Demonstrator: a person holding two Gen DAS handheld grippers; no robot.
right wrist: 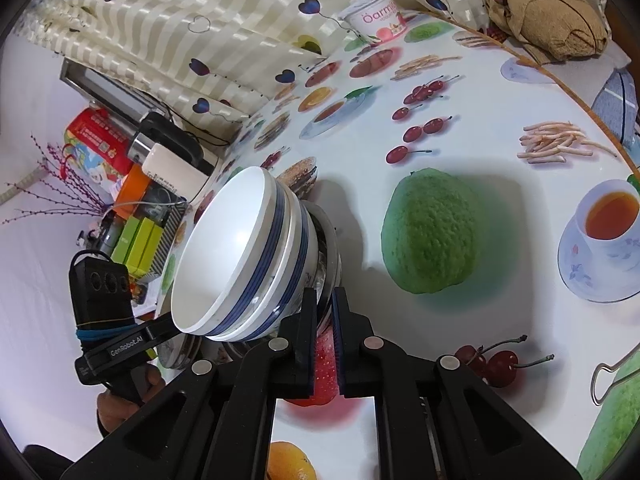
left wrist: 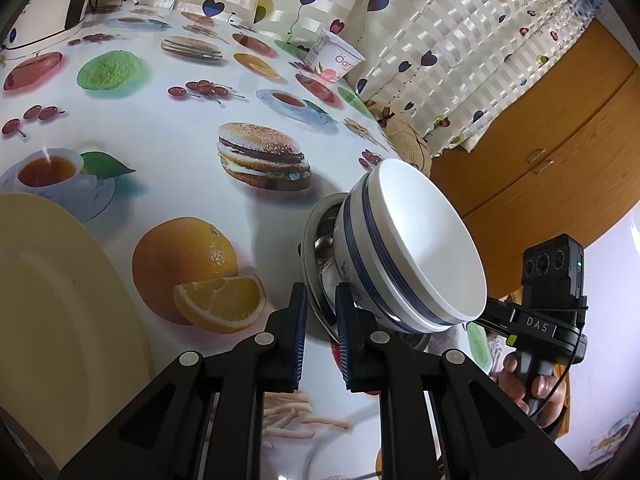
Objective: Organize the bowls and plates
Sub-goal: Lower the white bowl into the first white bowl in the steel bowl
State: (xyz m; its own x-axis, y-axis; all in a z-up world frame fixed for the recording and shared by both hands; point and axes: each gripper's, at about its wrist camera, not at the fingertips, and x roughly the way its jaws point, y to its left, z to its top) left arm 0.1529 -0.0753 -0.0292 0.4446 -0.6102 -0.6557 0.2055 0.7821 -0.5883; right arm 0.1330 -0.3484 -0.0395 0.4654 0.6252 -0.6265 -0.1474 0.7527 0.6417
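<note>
Two grippers hold one stack of bowls from opposite sides, tilted so its open mouth faces sideways above the desk (left wrist: 120,120). The stack is a steel bowl (left wrist: 320,248) with two white bowls (left wrist: 416,248) banded in blue nested inside it. The left gripper (left wrist: 321,300) has its fingers clamped on the steel bowl's rim, one finger outside the rim and one inside against the white bowls' base. The right gripper (right wrist: 323,300) has its fingers pressed together on the same rim at the far side; in its view the white bowls (right wrist: 224,256) open to the left and the steel bowl (right wrist: 332,252) sits behind them. Each camera catches the other gripper and the hand (left wrist: 536,384) gripping its handle beyond the stack. A cream plate (left wrist: 60,320) lies on the desk at the left gripper's left, well apart from the stack. A yoghurt cup (right wrist: 374,14) stands at the far edge by the curtain (left wrist: 440,40).
</note>
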